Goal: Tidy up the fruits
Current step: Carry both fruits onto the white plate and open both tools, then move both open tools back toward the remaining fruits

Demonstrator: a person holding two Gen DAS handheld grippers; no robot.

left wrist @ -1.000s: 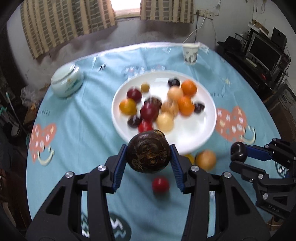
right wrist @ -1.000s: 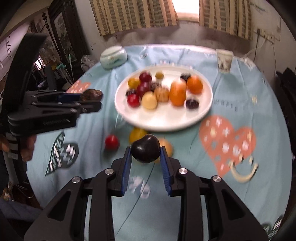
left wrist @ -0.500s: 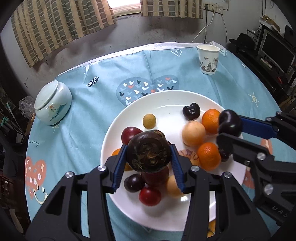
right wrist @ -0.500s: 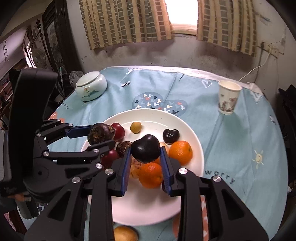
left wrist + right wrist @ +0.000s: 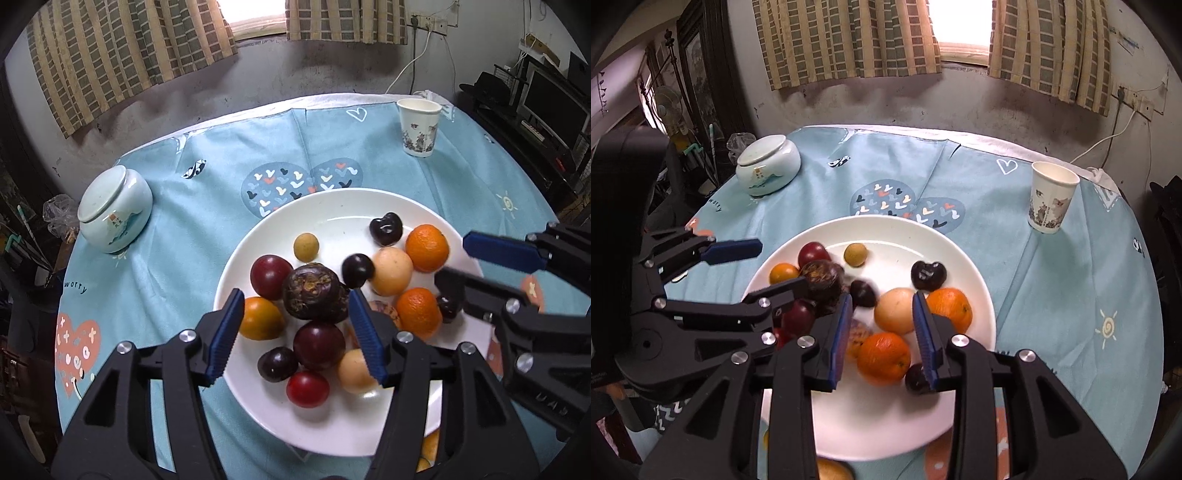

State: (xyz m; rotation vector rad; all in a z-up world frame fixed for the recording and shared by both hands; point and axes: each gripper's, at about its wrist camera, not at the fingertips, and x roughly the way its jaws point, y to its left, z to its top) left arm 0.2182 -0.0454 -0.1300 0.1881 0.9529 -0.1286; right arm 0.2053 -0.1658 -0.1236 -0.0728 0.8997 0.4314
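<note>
A white plate (image 5: 332, 206) (image 5: 971, 266) on the blue tablecloth holds several fruits. My left gripper (image 5: 295, 336) is open over the plate's near side; the wrinkled dark brown fruit (image 5: 314, 291) (image 5: 823, 280) lies on the pile just beyond its fingers. My right gripper (image 5: 882, 336) is open above the oranges (image 5: 884, 358); a small dark plum (image 5: 356, 270) (image 5: 863, 293) lies loose beside the pale round fruit (image 5: 895, 310). In the left wrist view the right gripper (image 5: 480, 266) reaches in from the right.
A paper cup (image 5: 419, 127) (image 5: 1051, 203) stands at the far right of the table. A pale lidded ceramic jar (image 5: 114, 208) (image 5: 766, 164) stands at the far left. A yellow fruit (image 5: 831, 470) lies on the cloth near the plate's front rim.
Both grippers opened over the plate. The left let go of the wrinkled dark fruit and the right let go of the dark plum; both now lie among the fruits.
</note>
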